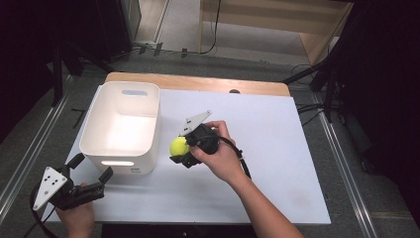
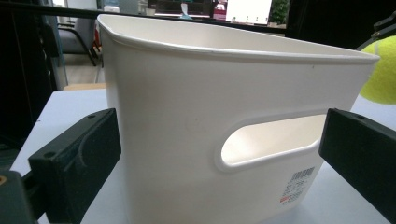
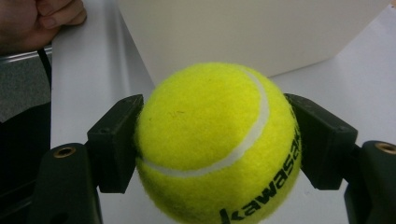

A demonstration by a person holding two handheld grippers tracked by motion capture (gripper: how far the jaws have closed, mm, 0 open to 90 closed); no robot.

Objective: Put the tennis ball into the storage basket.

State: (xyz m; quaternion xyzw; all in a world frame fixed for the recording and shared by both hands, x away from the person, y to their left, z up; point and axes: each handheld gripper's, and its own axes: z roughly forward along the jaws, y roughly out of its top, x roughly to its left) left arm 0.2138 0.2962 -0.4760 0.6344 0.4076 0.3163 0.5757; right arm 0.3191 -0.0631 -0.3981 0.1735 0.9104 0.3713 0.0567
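A yellow tennis ball (image 1: 178,146) sits clamped between the jaws of my right gripper (image 1: 179,148), just right of the white bin (image 1: 148,144) and lifted a little above the white table. In the right gripper view the tennis ball (image 3: 217,144) is pressed on both sides by the black pads (image 3: 116,144), with the bin's wall (image 3: 243,32) right behind it. My left gripper (image 1: 91,167) is open at the table's front left corner, its jaws pointing at the bin's near end. The left gripper view shows the bin (image 2: 187,116) with its handle slot, and the ball (image 2: 383,70) past it.
The white sheet (image 1: 277,148) covers the table; a wooden strip (image 1: 198,82) runs along the far edge. The bin looks empty. A hand (image 3: 37,18) shows at the top left of the right gripper view. Dark floor and metal rails flank the table.
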